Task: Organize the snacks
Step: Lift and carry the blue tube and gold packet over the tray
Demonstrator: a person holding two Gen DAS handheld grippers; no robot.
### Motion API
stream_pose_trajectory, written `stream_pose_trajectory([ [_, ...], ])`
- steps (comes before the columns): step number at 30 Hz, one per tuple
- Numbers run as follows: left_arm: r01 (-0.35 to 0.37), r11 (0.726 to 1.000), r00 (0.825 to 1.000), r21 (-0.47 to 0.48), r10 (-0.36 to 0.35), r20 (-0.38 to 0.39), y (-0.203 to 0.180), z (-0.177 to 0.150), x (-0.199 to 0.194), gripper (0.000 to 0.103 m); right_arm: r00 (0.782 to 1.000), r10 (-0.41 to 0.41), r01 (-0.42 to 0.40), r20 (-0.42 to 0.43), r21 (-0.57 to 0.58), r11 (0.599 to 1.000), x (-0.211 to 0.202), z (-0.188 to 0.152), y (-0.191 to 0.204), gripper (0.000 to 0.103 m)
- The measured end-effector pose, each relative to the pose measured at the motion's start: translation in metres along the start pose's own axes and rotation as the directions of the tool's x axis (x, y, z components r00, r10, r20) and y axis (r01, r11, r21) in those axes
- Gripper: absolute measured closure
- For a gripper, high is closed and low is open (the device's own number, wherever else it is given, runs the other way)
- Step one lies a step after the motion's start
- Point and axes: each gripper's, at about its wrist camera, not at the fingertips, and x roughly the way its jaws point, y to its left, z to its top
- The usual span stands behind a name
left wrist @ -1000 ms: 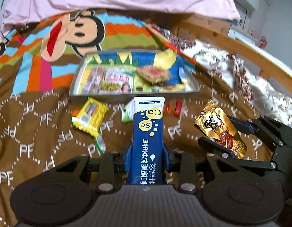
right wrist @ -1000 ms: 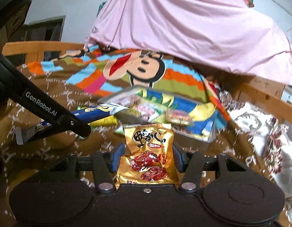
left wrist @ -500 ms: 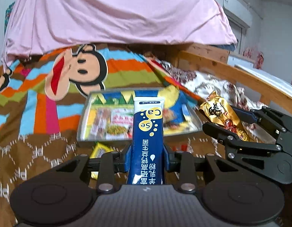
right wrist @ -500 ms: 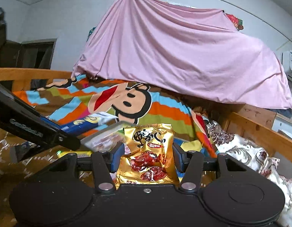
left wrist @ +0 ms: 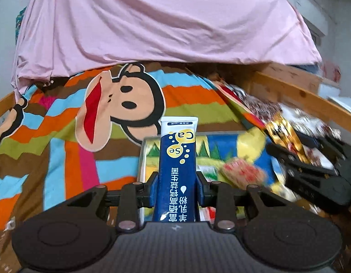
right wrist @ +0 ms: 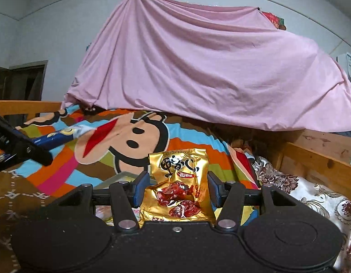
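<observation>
My left gripper has its jaws clamped on a blue sachet, held above the near end of the metal tray that lies on the monkey-print bedspread. My right gripper has its jaws clamped on a gold snack packet, over the tray's right side. A pink sheet hangs behind.

The right tool grips a gold snack packet upright between its blue pads above a bed. At left, the left tool holds a blue sachet over a monkey-print blanket; a pink sheet hangs behind.
</observation>
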Motion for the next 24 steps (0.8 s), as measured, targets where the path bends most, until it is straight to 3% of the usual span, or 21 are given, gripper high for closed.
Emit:
stream_pose_trajectory([
  [8,0.04,0.995,0.998,-0.086,-0.035,0.057,0.013,-0.008,0.078,0.067,0.994,-0.097,0.098,-0.042,0.008,0.995,0.032,-0.025,-0.022,0.047],
  [13,0.061,0.993,0.996,-0.105,-0.053,0.072,0.013,-0.017,0.105,0.067,0.985,-0.146,0.148,-0.093,0.024,0.989,0.054,-0.042,-0.033,0.047],
  [24,0.14,0.984,0.99,-0.106,-0.139,0.016,-0.008,-0.037,0.138,0.067,0.971,-0.14,0.149,-0.195,0.03,0.988,0.077,-0.064,-0.035,0.046],
])
